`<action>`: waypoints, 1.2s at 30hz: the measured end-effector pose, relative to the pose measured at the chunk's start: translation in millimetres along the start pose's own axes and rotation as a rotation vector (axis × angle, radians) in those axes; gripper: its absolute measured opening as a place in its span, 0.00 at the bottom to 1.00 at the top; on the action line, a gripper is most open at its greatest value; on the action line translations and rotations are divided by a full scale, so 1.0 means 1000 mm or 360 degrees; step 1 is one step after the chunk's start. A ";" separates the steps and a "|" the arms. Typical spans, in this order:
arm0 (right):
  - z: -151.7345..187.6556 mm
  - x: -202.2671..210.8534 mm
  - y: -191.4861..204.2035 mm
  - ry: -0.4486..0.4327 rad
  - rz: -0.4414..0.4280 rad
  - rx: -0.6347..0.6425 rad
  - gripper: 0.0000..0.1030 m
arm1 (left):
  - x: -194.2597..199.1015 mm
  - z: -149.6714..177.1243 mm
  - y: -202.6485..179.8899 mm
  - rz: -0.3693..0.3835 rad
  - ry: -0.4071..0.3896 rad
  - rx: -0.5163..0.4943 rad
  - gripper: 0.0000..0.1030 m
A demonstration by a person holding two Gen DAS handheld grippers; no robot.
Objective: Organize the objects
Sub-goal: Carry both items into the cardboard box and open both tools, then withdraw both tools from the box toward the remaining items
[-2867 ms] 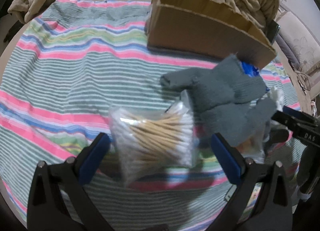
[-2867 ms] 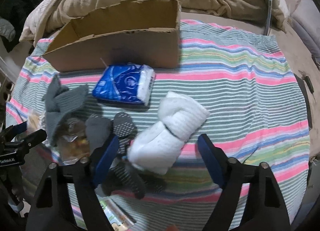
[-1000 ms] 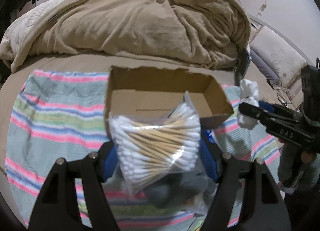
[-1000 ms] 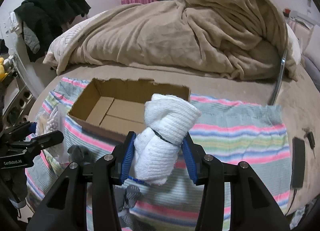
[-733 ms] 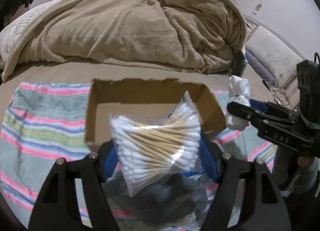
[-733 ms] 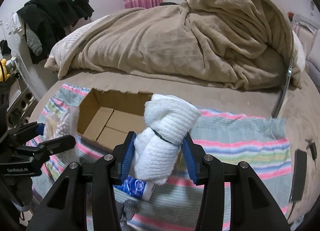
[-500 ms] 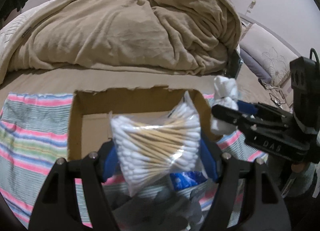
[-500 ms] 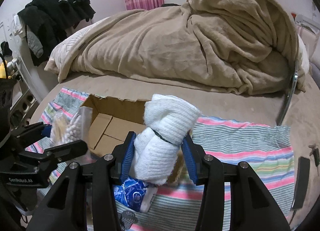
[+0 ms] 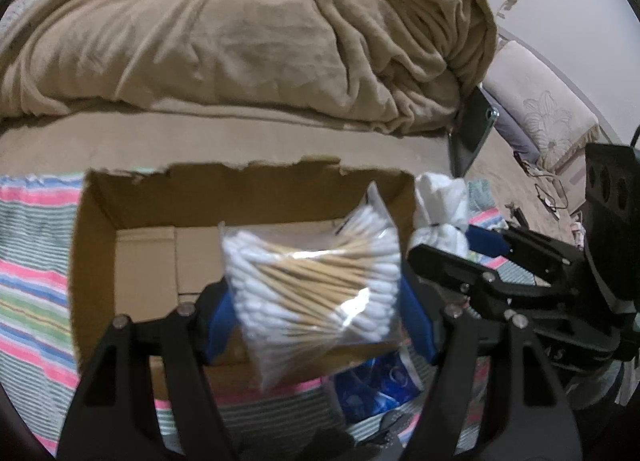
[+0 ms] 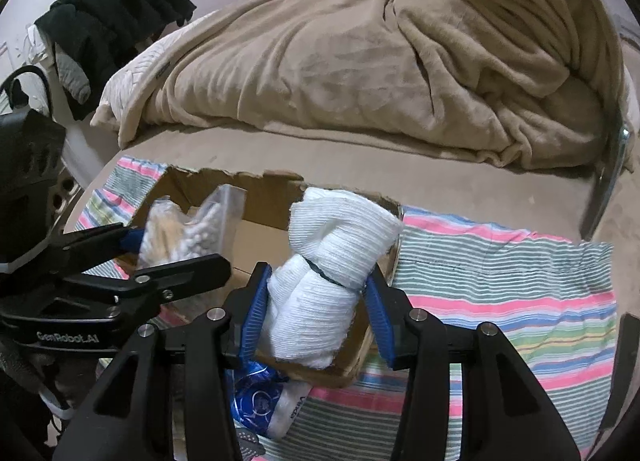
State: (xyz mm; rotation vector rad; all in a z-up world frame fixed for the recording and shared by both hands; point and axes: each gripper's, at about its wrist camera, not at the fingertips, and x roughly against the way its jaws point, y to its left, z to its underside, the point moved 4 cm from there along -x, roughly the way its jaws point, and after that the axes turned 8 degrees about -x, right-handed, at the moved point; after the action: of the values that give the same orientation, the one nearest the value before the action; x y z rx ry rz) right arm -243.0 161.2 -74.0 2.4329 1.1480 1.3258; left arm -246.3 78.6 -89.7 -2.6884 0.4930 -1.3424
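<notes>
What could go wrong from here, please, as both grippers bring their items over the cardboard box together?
The left gripper and right gripper hang close together over the cardboard box, so they might collide on release. The rolled white socks hang near the box's right wall and could land on its edge or outside. The bag of cotton swabs is slick plastic and may slip early.
</notes>
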 end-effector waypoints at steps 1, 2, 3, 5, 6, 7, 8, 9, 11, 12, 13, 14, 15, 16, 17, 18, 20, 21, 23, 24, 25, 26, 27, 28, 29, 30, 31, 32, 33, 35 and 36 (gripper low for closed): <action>0.000 -0.001 0.000 0.0003 -0.0005 -0.0002 0.49 | -0.001 0.001 0.001 0.0013 -0.0001 0.0008 0.71; 0.000 -0.001 0.000 0.0006 -0.0009 -0.0003 0.50 | -0.002 0.001 0.002 0.0027 0.0004 0.0018 0.71; 0.000 -0.001 0.000 0.0008 -0.0013 -0.0006 0.51 | -0.003 0.001 0.003 0.0030 0.0012 0.0027 0.72; -0.002 0.000 -0.002 -0.0003 -0.0014 -0.0015 0.56 | -0.003 0.001 0.006 0.0017 0.0017 0.0044 0.72; -0.002 0.000 -0.001 -0.0008 -0.0015 -0.0018 0.57 | -0.001 0.001 0.007 0.0015 0.0014 0.0048 0.74; -0.003 0.002 -0.001 -0.0014 -0.0015 -0.0022 0.59 | 0.001 0.001 0.007 0.0018 0.0010 0.0048 0.79; -0.003 0.003 -0.001 -0.0018 -0.0014 -0.0023 0.62 | 0.003 0.002 0.007 0.0024 0.0002 0.0049 0.81; -0.003 0.005 -0.001 -0.0025 -0.0011 -0.0026 0.64 | 0.006 0.001 0.007 0.0021 -0.0005 0.0050 0.83; -0.003 0.010 -0.001 -0.0034 -0.0004 -0.0034 0.67 | 0.013 0.002 0.006 0.0005 -0.0020 0.0043 0.84; -0.003 0.014 0.000 -0.0041 -0.0001 -0.0037 0.67 | 0.016 0.002 0.006 -0.0002 -0.0027 0.0040 0.84; -0.003 0.017 0.000 -0.0044 0.0005 -0.0040 0.67 | 0.022 0.003 0.007 -0.0029 -0.0041 0.0032 0.84; -0.001 0.021 0.001 -0.0048 0.0013 -0.0044 0.67 | 0.027 0.003 0.007 -0.0048 -0.0050 0.0028 0.84; 0.000 0.025 0.001 -0.0051 0.0018 -0.0048 0.67 | 0.032 0.004 0.007 -0.0061 -0.0058 0.0025 0.84; 0.002 0.028 0.002 -0.0054 0.0023 -0.0051 0.67 | 0.038 0.006 0.007 -0.0070 -0.0067 0.0023 0.84; 0.005 0.033 0.003 -0.0055 0.0027 -0.0054 0.67 | 0.046 0.009 0.007 -0.0082 -0.0079 0.0019 0.84; 0.007 0.036 0.004 -0.0055 0.0031 -0.0055 0.67 | 0.050 0.010 0.007 -0.0087 -0.0085 0.0015 0.85; 0.014 0.042 0.007 -0.0055 0.0037 -0.0055 0.67 | 0.063 0.016 0.006 -0.0113 -0.0102 -0.0001 0.86; 0.018 0.045 0.008 -0.0051 0.0040 -0.0058 0.67 | 0.068 0.019 0.006 -0.0124 -0.0109 -0.0006 0.88; 0.025 0.051 0.011 -0.0046 0.0044 -0.0061 0.67 | 0.081 0.027 0.006 -0.0149 -0.0128 -0.0013 0.88; 0.029 0.054 0.014 -0.0043 0.0047 -0.0063 0.67 | 0.086 0.030 0.006 -0.0155 -0.0132 -0.0013 0.88; 0.031 0.056 0.015 -0.0041 0.0047 -0.0064 0.67 | 0.092 0.034 0.006 -0.0163 -0.0140 -0.0010 0.89; 0.035 0.059 0.017 -0.0040 0.0048 -0.0063 0.67 | 0.096 0.037 0.006 -0.0167 -0.0145 -0.0006 0.89; 0.038 0.062 0.019 -0.0039 0.0049 -0.0063 0.67 | 0.101 0.042 0.007 -0.0175 -0.0148 0.0001 0.89; 0.042 0.064 0.021 -0.0037 0.0049 -0.0062 0.67 | 0.105 0.045 0.008 -0.0181 -0.0151 0.0009 0.89; 0.045 0.067 0.023 -0.0037 0.0048 -0.0060 0.67 | 0.109 0.049 0.008 -0.0181 -0.0153 0.0017 0.89; 0.049 0.069 0.025 -0.0035 0.0050 -0.0057 0.67 | 0.112 0.052 0.008 -0.0181 -0.0154 0.0025 0.90; 0.053 0.071 0.027 -0.0032 0.0051 -0.0055 0.67 | 0.116 0.056 0.008 -0.0183 -0.0158 0.0038 0.90; 0.056 0.073 0.029 -0.0027 0.0050 -0.0053 0.67 | 0.120 0.060 0.008 -0.0186 -0.0163 0.0047 0.90; 0.060 0.074 0.030 -0.0022 0.0051 -0.0052 0.67 | 0.123 0.063 0.008 -0.0189 -0.0167 0.0053 0.90; 0.067 0.076 0.033 -0.0012 0.0055 -0.0049 0.67 | 0.129 0.069 0.008 -0.0193 -0.0168 0.0074 0.91; 0.071 0.078 0.034 -0.0001 0.0059 -0.0048 0.67 | 0.131 0.071 0.008 -0.0191 -0.0167 0.0083 0.92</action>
State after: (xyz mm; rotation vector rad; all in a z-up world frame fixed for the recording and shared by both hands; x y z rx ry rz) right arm -145.4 206.1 -50.1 2.4451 1.0797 1.3425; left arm -118.2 23.9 -35.2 -2.7667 0.2866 -1.2153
